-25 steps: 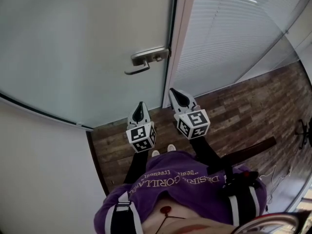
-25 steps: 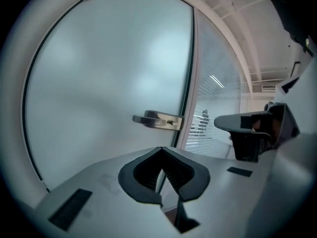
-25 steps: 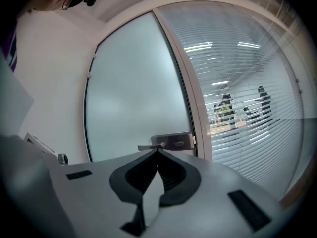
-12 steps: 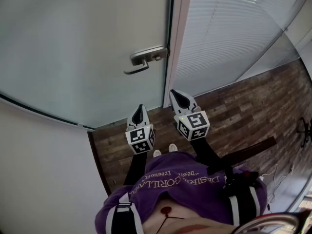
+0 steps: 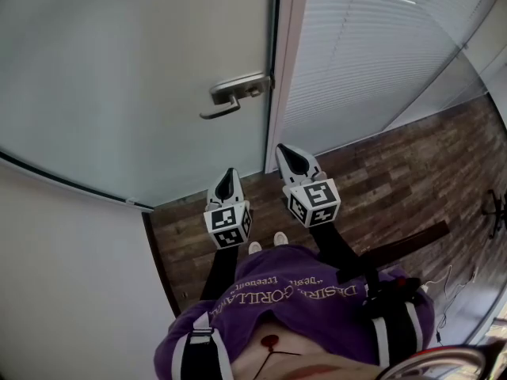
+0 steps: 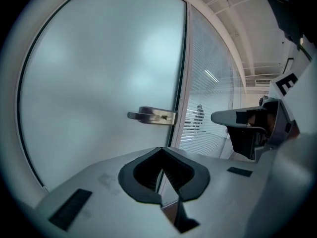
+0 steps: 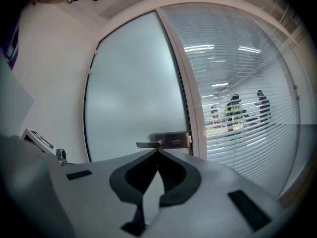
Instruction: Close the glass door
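Wood-plank flooring (image 5: pixel 396 176) is stretching beneath us as we are standing at the doorway. We are holding the left gripper (image 5: pixel 229 172) clenched, jaws pressed together on nothing, and the right gripper (image 5: pixel 286 150) is likewise pinched closed and empty, slightly ahead of the left. Both are pointing toward the glass door (image 5: pixel 135 70) without touching it. Its metal lever handle (image 5: pixel 234 96) is sitting apart from the tips, near the door's edge, which is lying just beside the white frame (image 5: pixel 287 62). Slatted blinds (image 5: pixel 372 54) are hanging behind the glazing to the right.
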`<state>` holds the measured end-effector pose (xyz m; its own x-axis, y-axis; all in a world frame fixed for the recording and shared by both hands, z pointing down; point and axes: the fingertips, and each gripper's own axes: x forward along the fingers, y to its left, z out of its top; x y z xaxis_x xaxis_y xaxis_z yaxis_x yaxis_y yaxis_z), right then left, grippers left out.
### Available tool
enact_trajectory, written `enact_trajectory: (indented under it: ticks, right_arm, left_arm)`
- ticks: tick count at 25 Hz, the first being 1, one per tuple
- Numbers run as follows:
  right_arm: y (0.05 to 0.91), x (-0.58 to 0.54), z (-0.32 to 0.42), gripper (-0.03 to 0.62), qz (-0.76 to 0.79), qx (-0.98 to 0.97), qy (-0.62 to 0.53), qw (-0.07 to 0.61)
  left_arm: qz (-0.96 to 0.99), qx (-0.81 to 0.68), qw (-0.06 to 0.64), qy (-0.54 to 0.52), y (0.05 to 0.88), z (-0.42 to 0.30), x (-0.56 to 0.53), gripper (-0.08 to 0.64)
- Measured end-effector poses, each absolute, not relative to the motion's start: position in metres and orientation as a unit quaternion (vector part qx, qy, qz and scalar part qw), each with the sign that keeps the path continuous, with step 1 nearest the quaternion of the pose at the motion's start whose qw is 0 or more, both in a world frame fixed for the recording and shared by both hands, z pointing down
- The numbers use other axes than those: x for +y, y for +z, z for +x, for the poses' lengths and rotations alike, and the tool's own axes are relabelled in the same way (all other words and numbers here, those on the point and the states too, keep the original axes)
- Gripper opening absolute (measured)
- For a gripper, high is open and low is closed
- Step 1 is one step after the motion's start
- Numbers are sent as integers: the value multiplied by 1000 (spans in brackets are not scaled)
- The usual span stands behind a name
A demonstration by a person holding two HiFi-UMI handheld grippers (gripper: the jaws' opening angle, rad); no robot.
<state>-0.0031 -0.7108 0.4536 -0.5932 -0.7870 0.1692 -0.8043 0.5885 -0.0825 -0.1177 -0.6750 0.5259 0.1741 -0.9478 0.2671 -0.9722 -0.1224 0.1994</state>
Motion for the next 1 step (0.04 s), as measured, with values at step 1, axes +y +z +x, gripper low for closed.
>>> enact_trajectory:
  ticks: [1]
  right_arm:
    - [453, -710, -3, -11, 447, -890, 75, 58]
  left_arm:
    - [748, -642, 164, 38, 525, -117, -675, 2]
